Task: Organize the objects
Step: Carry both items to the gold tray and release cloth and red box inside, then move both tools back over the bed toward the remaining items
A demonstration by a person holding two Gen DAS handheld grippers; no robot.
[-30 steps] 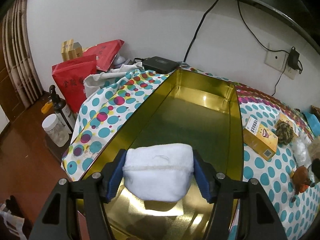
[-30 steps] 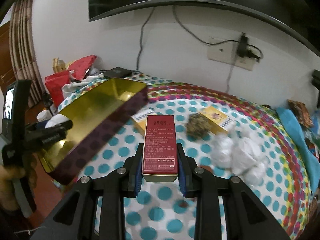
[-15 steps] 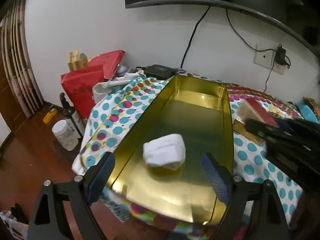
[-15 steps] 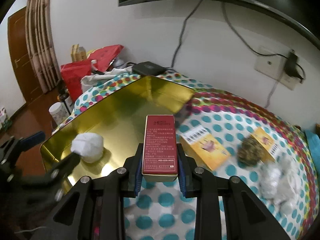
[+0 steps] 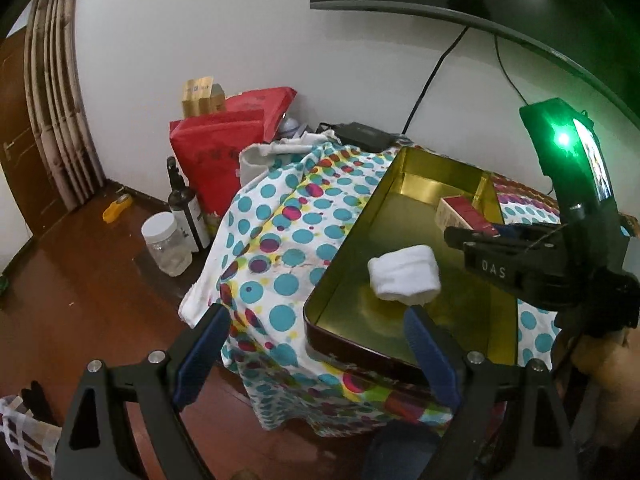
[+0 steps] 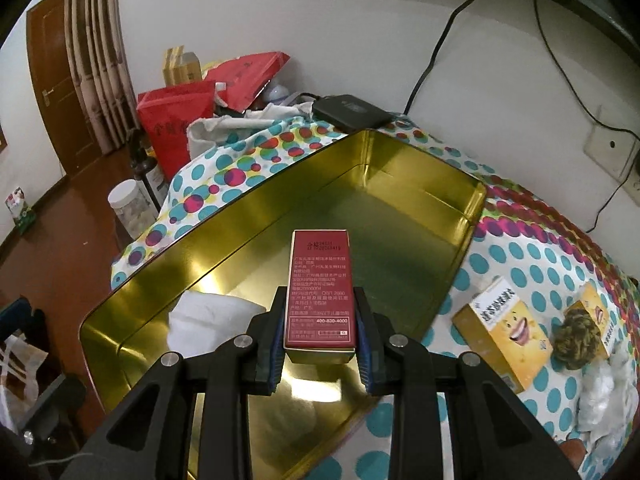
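— Fingers on the left gripper [image 5: 316,350] are spread wide with nothing between them, hanging off the near end of the gold tin [image 5: 348,236]. See the white rolled cloth [image 5: 404,279]? It lies on the tin's floor, apart from both pads.

— And the other hand?

— Right gripper [image 6: 320,340] is pinched tight on the red box [image 6: 320,292], one blue pad on each long side, and the box sits above the tin's floor [image 6: 400,240]. I cannot tell whether its underside touches the metal.

— Does the left camera catch that?

— Only partly. From there the red box [image 5: 460,212] peeks out behind the black body of the right tool [image 5: 516,256], which blocks the tin's right wall. That view alone shows a green light on the phone mount [image 5: 563,139], plus the floor things on the left: a clear jar [image 5: 166,244], a dark bottle [image 5: 185,204], a red bag [image 5: 218,148].

— What does the right camera add?

— The desk's spotted cloth [image 6: 532,248] to the right of the tin. A yellow carton [image 6: 500,328] lies just beside the tin, then a brown knotted ball [image 6: 576,332] against a second yellow carton [image 6: 600,312], and white crumpled wrapping [image 6: 608,396] at the edge. The cloth roll [image 6: 208,320] is half hidden behind that gripper's own arm.
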